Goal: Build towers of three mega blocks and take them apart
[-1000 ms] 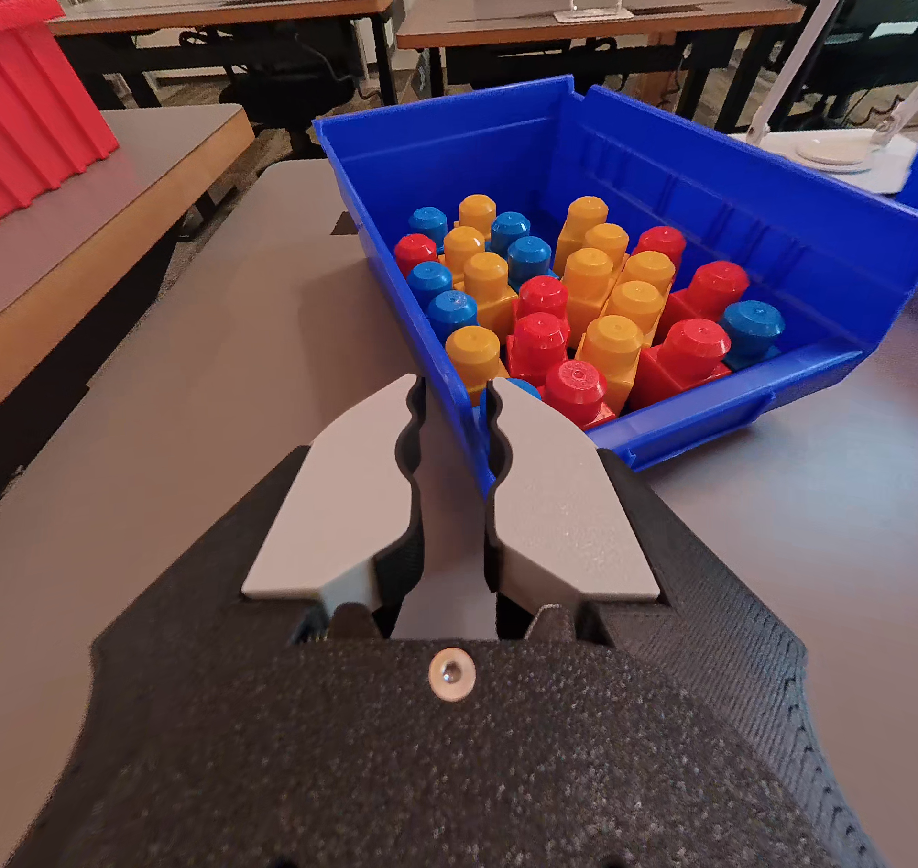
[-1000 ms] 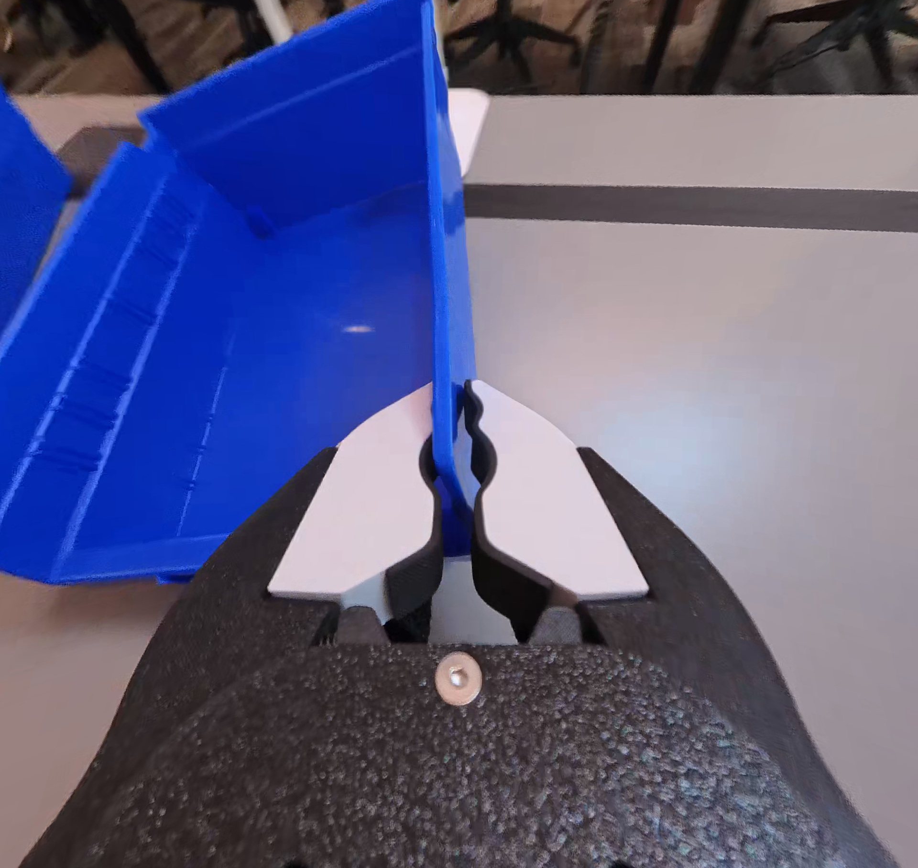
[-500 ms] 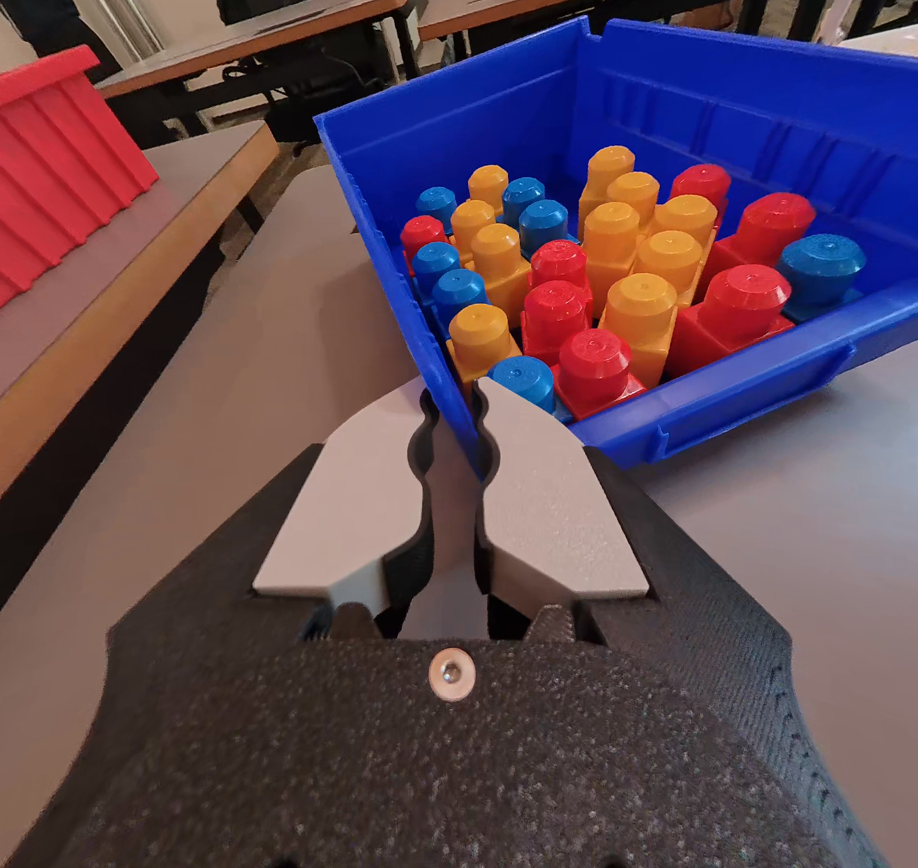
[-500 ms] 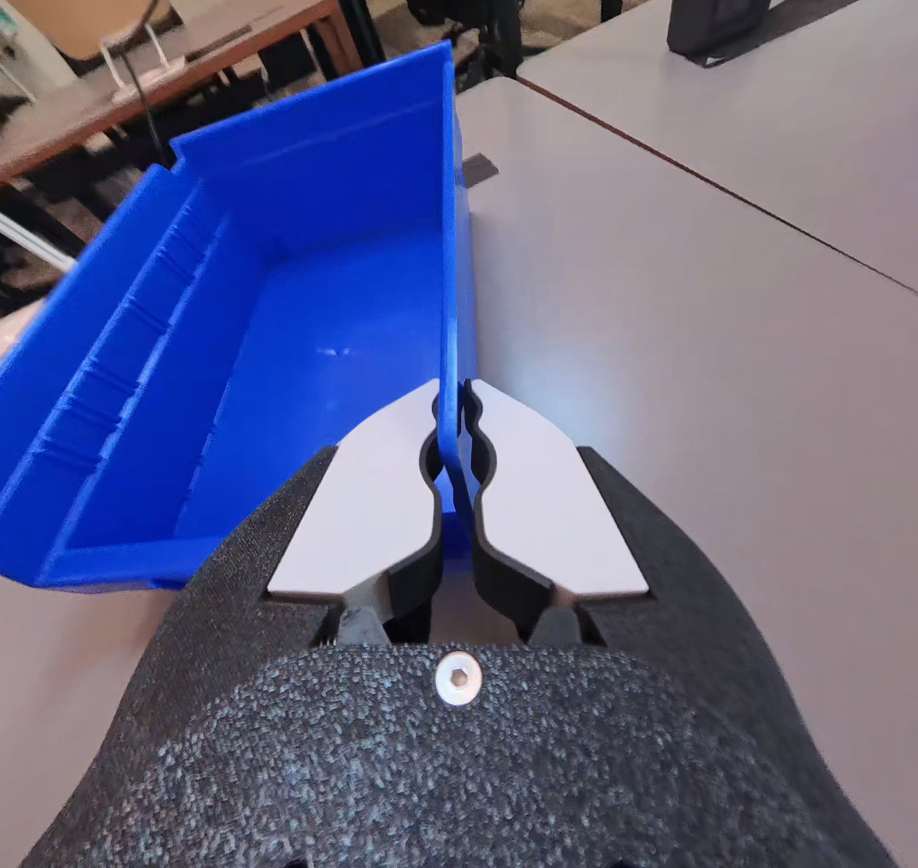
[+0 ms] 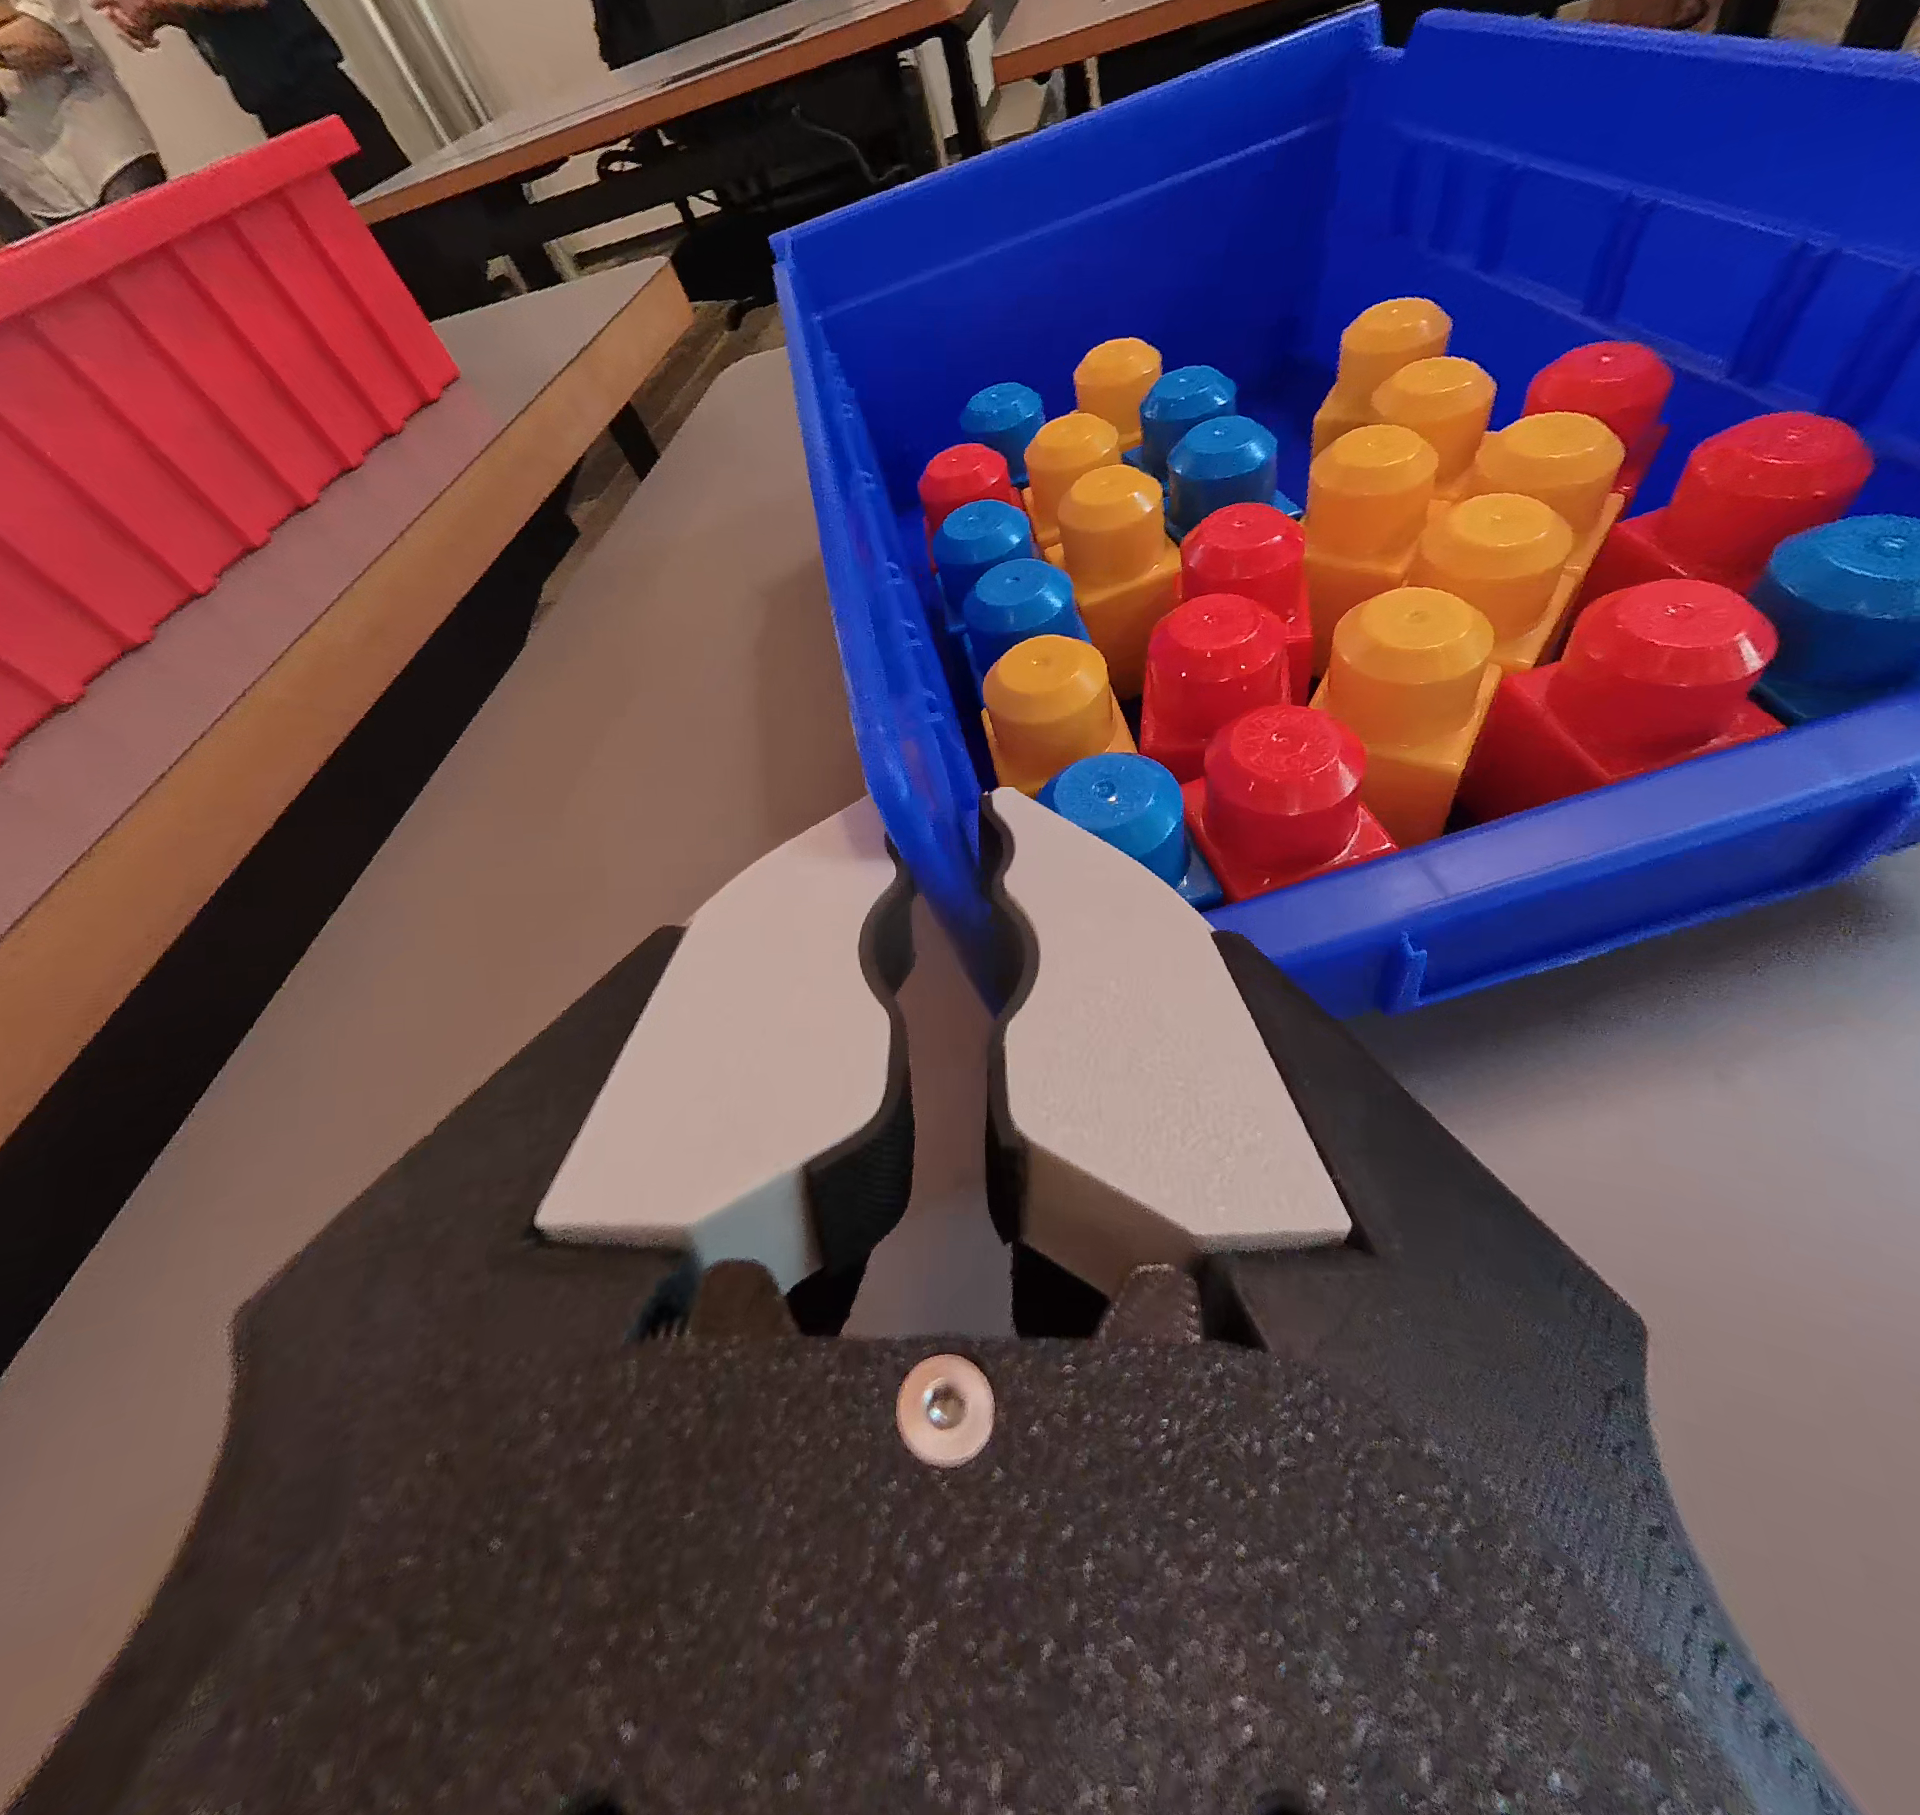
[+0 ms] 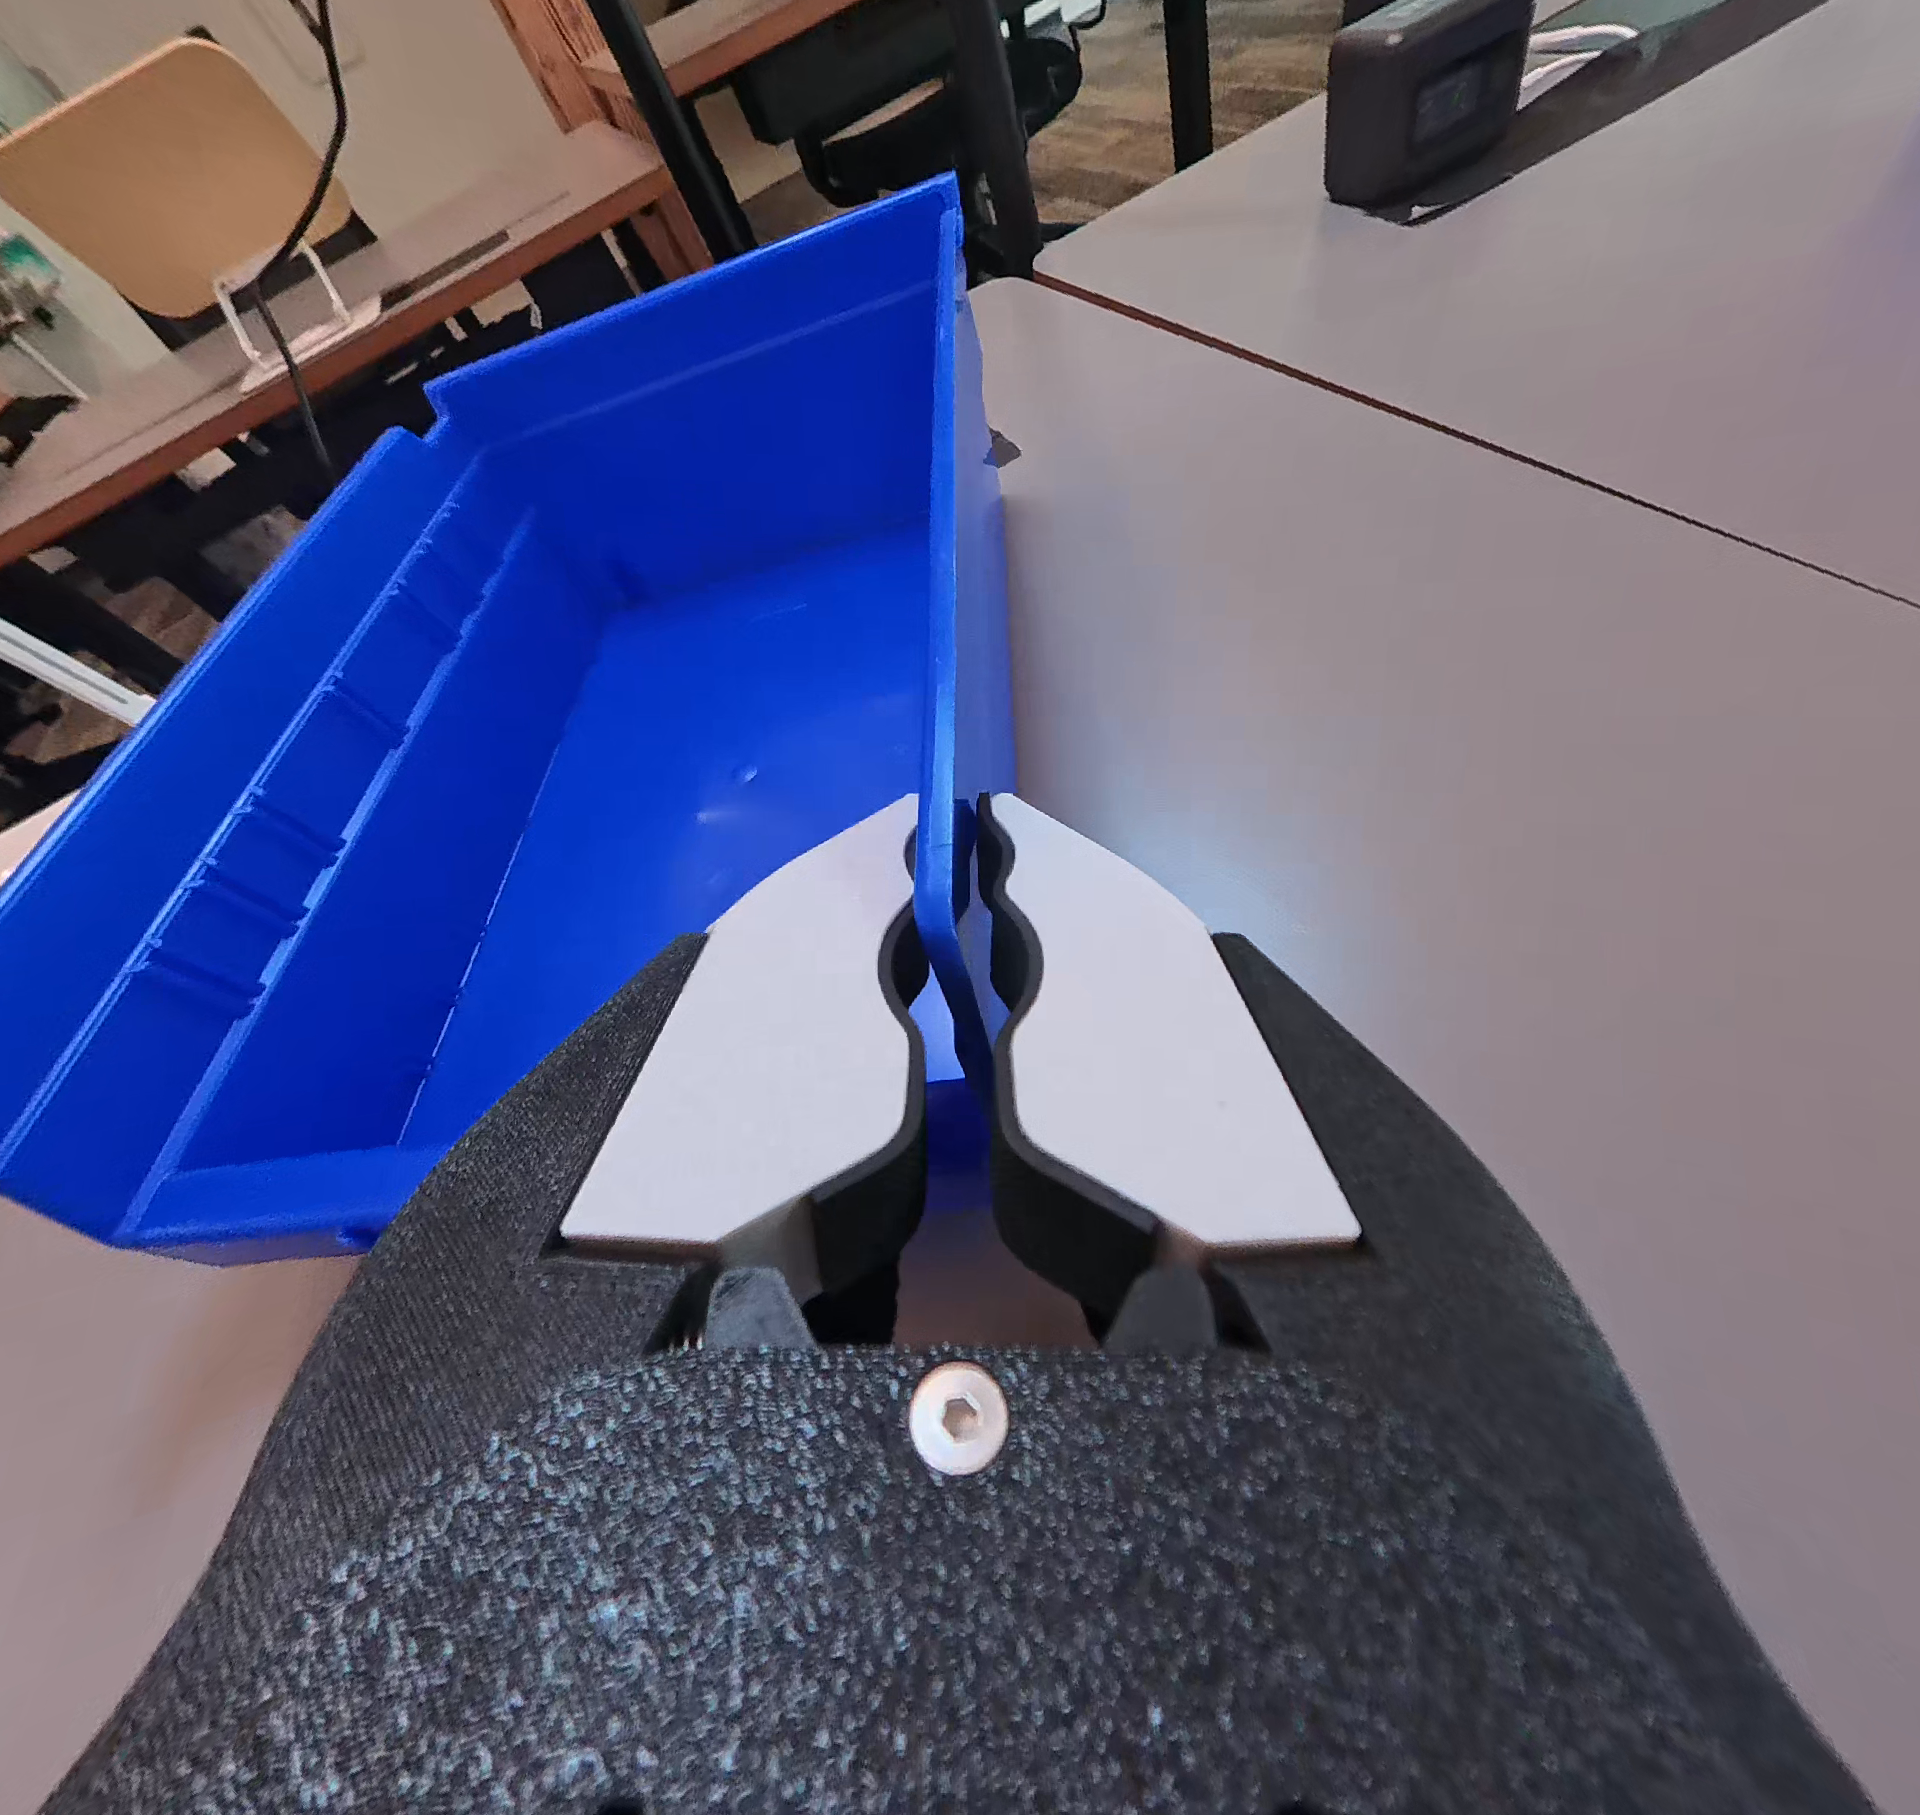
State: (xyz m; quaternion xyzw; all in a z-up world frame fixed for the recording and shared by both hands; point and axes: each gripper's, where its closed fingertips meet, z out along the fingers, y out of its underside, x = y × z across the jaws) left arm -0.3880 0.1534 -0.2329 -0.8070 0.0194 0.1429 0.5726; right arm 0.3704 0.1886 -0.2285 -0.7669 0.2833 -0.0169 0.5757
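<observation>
As before, claws (image 5: 940,809) on bins (image 5: 1621,207).

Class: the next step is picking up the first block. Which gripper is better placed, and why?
Left. The left gripper grips the blue bin's wall beside the blocks; the right gripper clamps an empty bin.

Smooth grey laminate table (image 5: 582,830), bearing a blue plastic bin of blocks (image 5: 1558,892) ahead and right of the left fingers; same grey top (image 6: 1455,830) under an empty blue plastic bin (image 6: 436,892), left of the right fingers.
</observation>
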